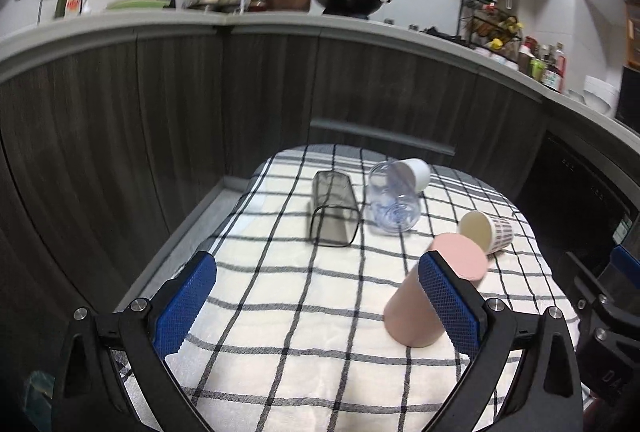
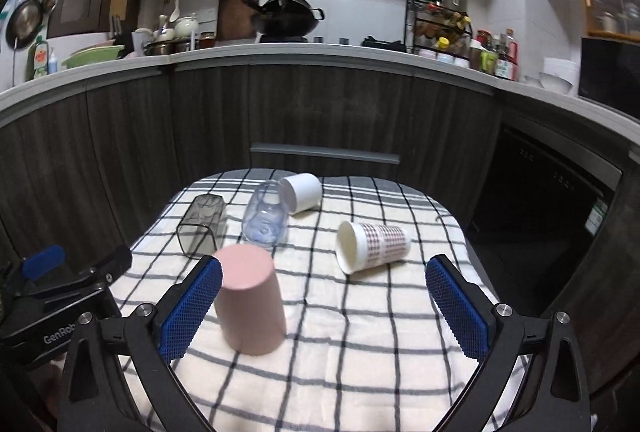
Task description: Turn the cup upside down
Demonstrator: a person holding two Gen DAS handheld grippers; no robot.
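A pink cup (image 2: 250, 306) stands upside down on the checked cloth (image 2: 360, 332); it also shows in the left wrist view (image 1: 424, 296), beside my left gripper's right finger. My left gripper (image 1: 316, 296) is open and empty. My right gripper (image 2: 324, 308) is open and empty, its left finger next to the pink cup. A patterned paper cup (image 2: 372, 246) lies on its side, mouth towards me. A clear blue cup (image 2: 266, 218), a white cup (image 2: 302, 191) and a smoky square glass (image 2: 202, 228) lie on their sides further back.
The cloth covers a small table in front of dark wood cabinets (image 2: 320, 111). A dark appliance (image 2: 540, 199) stands at the right. The left gripper's body (image 2: 60, 296) sits at the table's left edge in the right wrist view.
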